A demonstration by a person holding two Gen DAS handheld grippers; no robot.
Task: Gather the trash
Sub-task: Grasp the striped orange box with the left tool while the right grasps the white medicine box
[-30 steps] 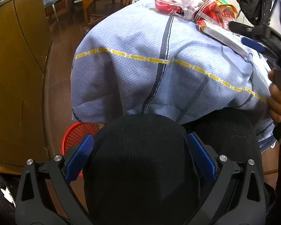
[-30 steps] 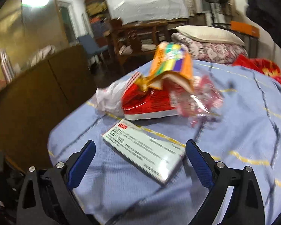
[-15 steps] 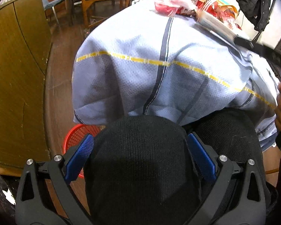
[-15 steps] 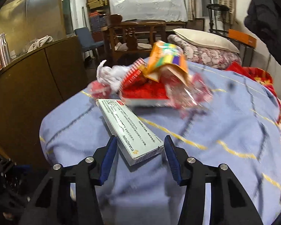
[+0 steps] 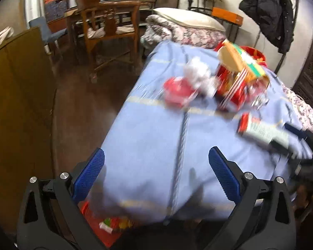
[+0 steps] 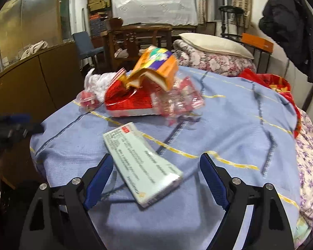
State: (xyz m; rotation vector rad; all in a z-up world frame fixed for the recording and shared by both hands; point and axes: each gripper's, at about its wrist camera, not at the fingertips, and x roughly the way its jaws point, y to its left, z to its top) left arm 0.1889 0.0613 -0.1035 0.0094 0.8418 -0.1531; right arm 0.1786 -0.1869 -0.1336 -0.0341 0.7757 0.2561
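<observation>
A white medicine box [image 6: 141,166] lies on the blue bedspread [image 6: 229,129], between the open fingers of my right gripper [image 6: 156,179], not gripped. It also shows in the left wrist view [image 5: 263,131]. Behind it lies a trash pile: an orange carton [image 6: 156,66], a red packet [image 6: 129,102], clear plastic wrappers [image 6: 181,100] and a white crumpled bag [image 6: 96,81]. My left gripper [image 5: 156,175] is open and empty over the bed's near corner. A red basket [image 5: 102,227] with some wrappers stands on the floor below it.
A brown cabinet [image 5: 16,104] stands left of the bed. A wooden chair [image 5: 108,33] and table are behind. A pillow [image 6: 215,43] and quilt lie at the bed's far end. A black coat [image 5: 269,10] hangs at right.
My left gripper has swung up from over a black-clad knee and now looks along the bed. My right gripper closed around the box half a second ago and has opened again.
</observation>
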